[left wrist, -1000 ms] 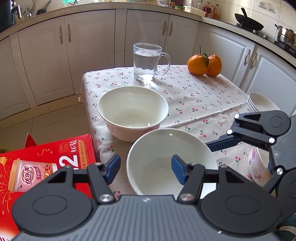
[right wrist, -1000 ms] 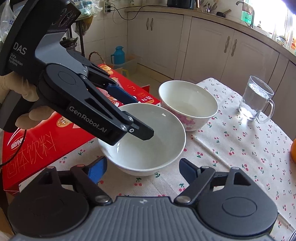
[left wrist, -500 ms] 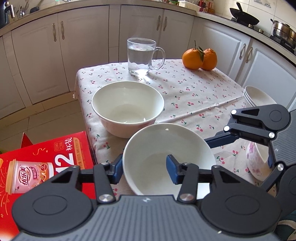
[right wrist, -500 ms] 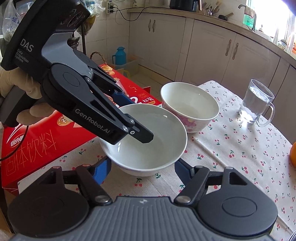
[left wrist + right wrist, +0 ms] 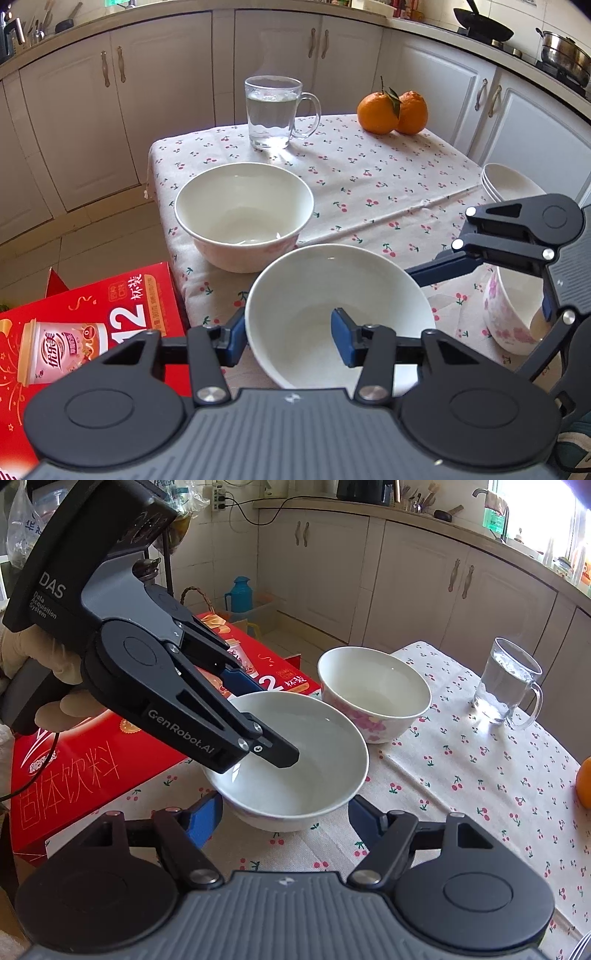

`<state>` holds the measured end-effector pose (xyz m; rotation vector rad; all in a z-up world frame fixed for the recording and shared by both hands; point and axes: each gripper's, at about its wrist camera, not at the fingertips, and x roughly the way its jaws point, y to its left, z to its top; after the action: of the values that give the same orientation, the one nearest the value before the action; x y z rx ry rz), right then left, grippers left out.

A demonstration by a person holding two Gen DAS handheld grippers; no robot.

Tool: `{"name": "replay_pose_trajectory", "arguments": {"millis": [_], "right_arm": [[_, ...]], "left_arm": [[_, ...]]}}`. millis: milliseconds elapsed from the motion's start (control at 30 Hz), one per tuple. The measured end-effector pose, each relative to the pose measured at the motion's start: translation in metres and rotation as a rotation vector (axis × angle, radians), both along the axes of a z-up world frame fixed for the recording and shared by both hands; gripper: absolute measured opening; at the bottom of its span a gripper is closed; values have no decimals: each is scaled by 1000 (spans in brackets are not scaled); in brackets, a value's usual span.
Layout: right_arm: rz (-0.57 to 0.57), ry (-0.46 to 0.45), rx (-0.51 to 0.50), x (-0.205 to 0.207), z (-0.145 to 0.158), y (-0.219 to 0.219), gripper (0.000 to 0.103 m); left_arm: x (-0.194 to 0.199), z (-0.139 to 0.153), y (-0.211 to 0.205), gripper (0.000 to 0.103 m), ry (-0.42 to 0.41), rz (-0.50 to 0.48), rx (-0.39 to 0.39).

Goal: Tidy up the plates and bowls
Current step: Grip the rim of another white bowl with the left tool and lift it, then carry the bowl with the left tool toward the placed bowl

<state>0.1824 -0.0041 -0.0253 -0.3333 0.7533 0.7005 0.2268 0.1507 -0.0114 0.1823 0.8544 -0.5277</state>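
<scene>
A plain white bowl point(image 5: 332, 288) point(image 5: 295, 760) stands near the table's front left corner. My left gripper point(image 5: 288, 339) point(image 5: 258, 716) is shut on its left wall, one blue pad outside and one inside the bowl. My right gripper point(image 5: 284, 812) reaches in from the bowl's other side. Its blue pads point(image 5: 208, 814) touch the lower wall on both sides. In the left wrist view one of its blue fingers point(image 5: 443, 267) meets the bowl's right rim. A second white bowl point(image 5: 243, 214) point(image 5: 373, 690) with pink flowers stands just behind.
A floral bowl point(image 5: 506, 317) and stacked white dishes point(image 5: 509, 184) sit at the table's right edge. A glass mug of water point(image 5: 271, 110) point(image 5: 506, 683) and two oranges point(image 5: 391, 110) stand at the far end. A red box point(image 5: 74, 332) point(image 5: 74, 760) lies left of the table.
The left gripper's jaws have shut on the near bowl's wall. The right gripper's jaws have narrowed onto the same bowl. Neither hand has moved noticeably.
</scene>
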Motion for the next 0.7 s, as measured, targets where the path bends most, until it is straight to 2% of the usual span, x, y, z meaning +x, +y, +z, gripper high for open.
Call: {"name": "replay_pose_trajectory", "arguments": {"millis": [700], "right_arm": [[-61, -91, 18, -47, 37, -42, 79]], "left_arm": [[-36, 39, -47, 47, -95, -88, 17]]}}
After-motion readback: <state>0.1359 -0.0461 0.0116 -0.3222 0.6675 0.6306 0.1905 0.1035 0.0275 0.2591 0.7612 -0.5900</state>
